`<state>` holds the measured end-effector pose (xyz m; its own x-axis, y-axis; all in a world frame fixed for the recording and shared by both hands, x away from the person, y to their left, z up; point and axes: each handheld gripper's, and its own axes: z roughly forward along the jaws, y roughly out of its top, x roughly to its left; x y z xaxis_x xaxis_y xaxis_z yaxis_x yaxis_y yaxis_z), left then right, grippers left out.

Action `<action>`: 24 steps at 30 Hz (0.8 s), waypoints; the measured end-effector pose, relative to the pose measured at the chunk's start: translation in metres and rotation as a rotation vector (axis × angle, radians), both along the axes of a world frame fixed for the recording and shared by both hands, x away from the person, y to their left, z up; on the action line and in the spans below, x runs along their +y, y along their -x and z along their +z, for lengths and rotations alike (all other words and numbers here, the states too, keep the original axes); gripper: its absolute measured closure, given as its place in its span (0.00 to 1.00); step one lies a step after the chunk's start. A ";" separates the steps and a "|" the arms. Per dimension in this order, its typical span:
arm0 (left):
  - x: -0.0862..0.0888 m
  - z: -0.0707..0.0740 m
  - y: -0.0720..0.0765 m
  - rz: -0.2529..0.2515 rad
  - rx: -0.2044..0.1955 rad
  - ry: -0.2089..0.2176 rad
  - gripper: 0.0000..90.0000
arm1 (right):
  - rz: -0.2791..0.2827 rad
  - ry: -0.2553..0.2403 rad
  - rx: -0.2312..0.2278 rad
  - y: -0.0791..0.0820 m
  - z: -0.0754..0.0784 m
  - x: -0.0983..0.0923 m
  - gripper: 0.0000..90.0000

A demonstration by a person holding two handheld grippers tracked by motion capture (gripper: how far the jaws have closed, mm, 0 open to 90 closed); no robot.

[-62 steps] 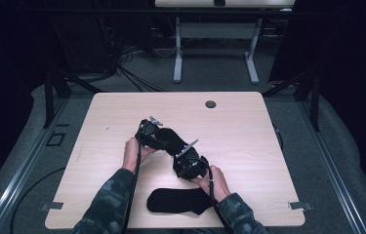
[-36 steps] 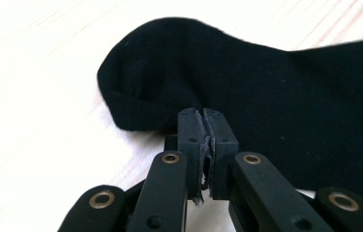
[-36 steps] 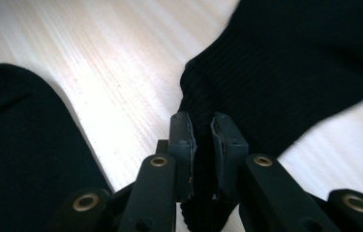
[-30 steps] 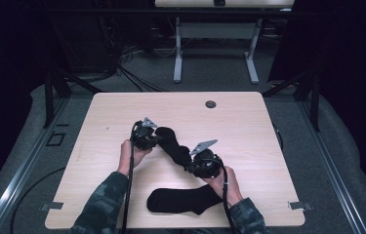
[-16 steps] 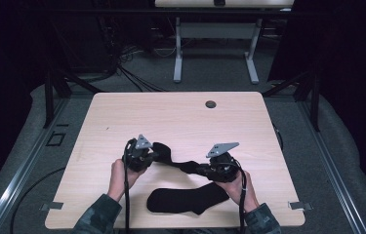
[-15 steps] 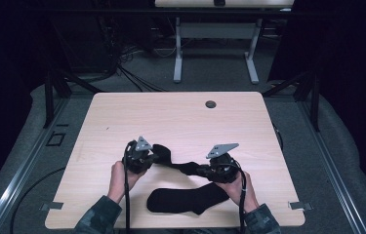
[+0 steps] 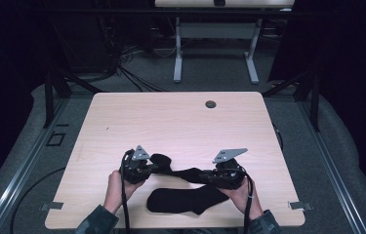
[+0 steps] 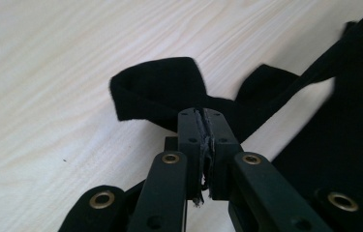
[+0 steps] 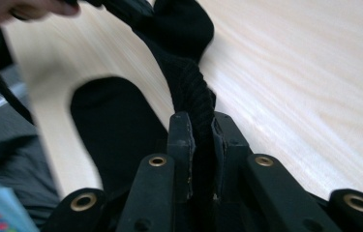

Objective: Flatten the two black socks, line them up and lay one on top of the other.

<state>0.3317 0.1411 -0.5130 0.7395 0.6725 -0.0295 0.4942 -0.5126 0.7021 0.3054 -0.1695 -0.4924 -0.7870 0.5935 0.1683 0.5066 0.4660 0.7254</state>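
Note:
A black sock [image 7: 183, 173] hangs stretched between my two grippers just above the wooden table [image 7: 180, 117]. My left gripper [image 7: 147, 168] is shut on its toe end, whose loose tip [image 8: 157, 92] sticks out past the jaws. My right gripper [image 7: 209, 176] is shut on the ribbed cuff end [image 9: 194, 92]. A second black sock [image 7: 185, 200] lies flat on the table near the front edge, below the stretched one. The same flat sock [image 9: 111, 125] lies to the left of the jaws in the right gripper view.
A round dark grommet [image 7: 211, 104] sits near the table's far edge. Beyond the table are a white desk frame [image 7: 214, 53] and cables on the floor. Both forearms come in over the front edge.
Both hands have drawn back toward the front edge and apart, so the held sock went from bunched to pulled out straight between the grippers. The flat sock has not moved.

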 end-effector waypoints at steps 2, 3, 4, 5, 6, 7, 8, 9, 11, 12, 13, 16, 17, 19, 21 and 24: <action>-0.002 0.007 -0.004 -0.015 0.008 -0.009 0.97 | -0.019 -0.020 0.021 -0.004 0.009 -0.004 0.87; -0.003 0.008 -0.009 -0.018 0.020 -0.016 0.97 | -0.035 -0.018 0.032 -0.009 0.010 -0.005 0.87; -0.004 0.007 -0.015 -0.020 0.043 -0.027 0.97 | -0.054 -0.012 0.055 -0.018 0.006 -0.005 0.87; -0.006 0.004 -0.023 -0.021 0.074 -0.039 0.97 | -0.065 -0.001 0.085 -0.029 0.001 -0.006 0.86; -0.008 -0.001 -0.030 -0.022 0.100 -0.049 0.96 | -0.079 0.014 0.119 -0.040 -0.008 -0.005 0.86; -0.011 -0.007 -0.037 -0.016 0.120 -0.052 0.96 | -0.098 0.037 0.152 -0.052 -0.019 -0.004 0.86; -0.013 -0.014 -0.044 -0.022 0.161 -0.063 0.96 | -0.118 0.061 0.175 -0.062 -0.029 -0.004 0.85; -0.015 -0.019 -0.049 -0.021 0.182 -0.065 0.95 | -0.131 0.090 0.201 -0.071 -0.041 -0.002 0.83; -0.016 -0.026 -0.055 -0.017 0.198 -0.084 0.90 | -0.165 0.140 0.221 -0.078 -0.054 0.003 0.74; -0.016 -0.027 -0.055 -0.015 0.197 -0.072 0.84 | -0.175 0.163 0.209 -0.079 -0.058 0.006 0.72; -0.015 -0.027 -0.055 -0.011 0.192 -0.066 0.76 | -0.182 0.177 0.198 -0.079 -0.059 0.007 0.69; -0.008 -0.023 -0.051 -0.015 0.148 -0.068 0.59 | -0.227 0.224 0.139 -0.078 -0.065 0.006 0.56; -0.007 -0.023 -0.049 -0.002 0.120 -0.080 0.56 | -0.237 0.226 0.126 -0.078 -0.066 0.005 0.50; -0.002 -0.022 -0.046 -0.023 0.100 -0.082 0.49 | -0.253 0.228 0.120 -0.077 -0.065 0.001 0.45; 0.000 -0.024 -0.041 -0.040 0.076 -0.099 0.44 | -0.268 0.213 0.083 -0.074 -0.059 -0.002 0.41; -0.001 -0.027 -0.034 -0.075 0.033 -0.148 0.41 | -0.294 0.199 0.010 -0.063 -0.045 -0.005 0.40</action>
